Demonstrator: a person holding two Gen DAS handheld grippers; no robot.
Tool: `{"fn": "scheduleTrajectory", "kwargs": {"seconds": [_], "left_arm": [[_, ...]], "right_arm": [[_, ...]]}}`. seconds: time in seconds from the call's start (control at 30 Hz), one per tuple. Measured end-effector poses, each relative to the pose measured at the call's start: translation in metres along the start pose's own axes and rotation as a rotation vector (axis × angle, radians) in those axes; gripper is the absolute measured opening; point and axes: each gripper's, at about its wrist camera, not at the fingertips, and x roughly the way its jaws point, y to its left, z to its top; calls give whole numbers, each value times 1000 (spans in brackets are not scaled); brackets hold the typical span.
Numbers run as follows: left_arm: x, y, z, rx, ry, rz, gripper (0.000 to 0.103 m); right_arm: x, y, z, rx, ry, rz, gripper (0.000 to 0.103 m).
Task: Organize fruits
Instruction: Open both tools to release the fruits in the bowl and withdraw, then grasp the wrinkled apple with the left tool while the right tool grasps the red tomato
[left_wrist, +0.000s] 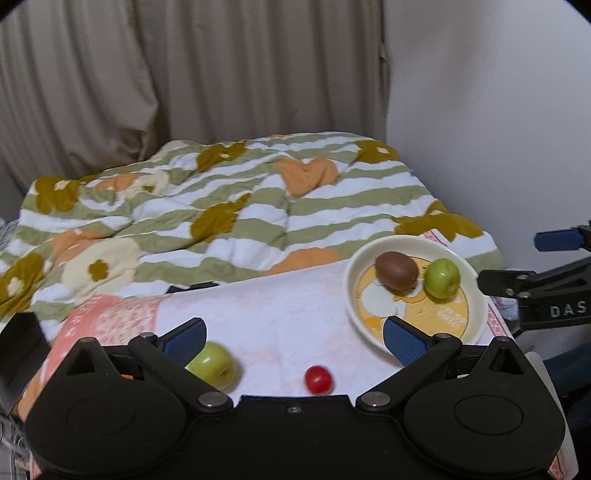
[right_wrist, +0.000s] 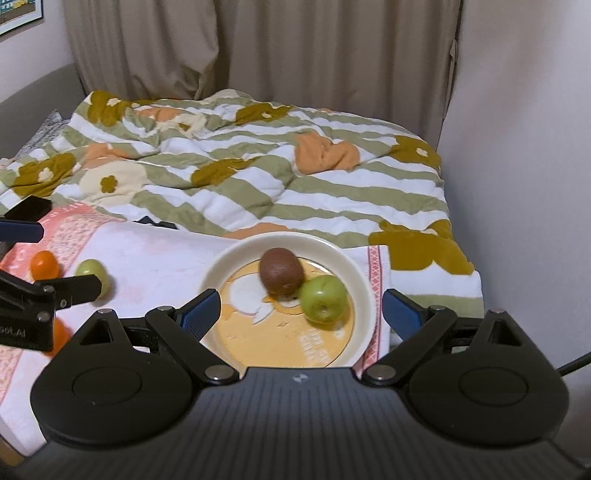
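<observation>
Fruits were half sorted: kiwi (right_wrist: 281, 272) and green apple (right_wrist: 323, 298) sat on the plate (right_wrist: 360, 273) (gathering spot, I'd guess), both hand-held grippers (left_wrist: 293, 338) (right_wrist: 301, 312) spread wide, empty.

- I count two grippers: left gripper (left_wrist: 293, 338) and right gripper (right_wrist: 301, 308), both with jaws spread wide, nothing between the pads.
- One plate (right_wrist: 356, 275), cream rim, yellow print.
- Green apples: two. One on the plate (right_wrist: 323, 297), one out on the towel (left_wrist: 212, 363).
- One brown kiwi (right_wrist: 281, 272), on the plate, touching the apple there.
- One small red tomato (left_wrist: 318, 379) on the towel.
- Orange fruits: I see one clearly (right_wrist: 44, 264); a second orange shape (right_wrist: 59, 334) is half hidden behind the left gripper, can't tell what it is.
- One pink-and-white towel (left_wrist: 280, 314).
- One striped flower quilt (right_wrist: 258, 177).
</observation>
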Motion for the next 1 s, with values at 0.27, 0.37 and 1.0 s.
{"fn": "scheduleTrajectory", "kwargs": {"seconds": [0.27, 0.37, 1.0], "left_arm": [[-42, 56, -35, -94, -26, 41, 103], [-53, 81, -50, -126, -22, 38, 103], [-55, 197, -141, -41, -10, 47, 103]], "right_arm": [[-39, 52, -8, 28, -19, 26, 103], [-50, 74, -13, 53, -22, 24, 103], [-39, 222, -71, 101, 41, 16, 103]]}}
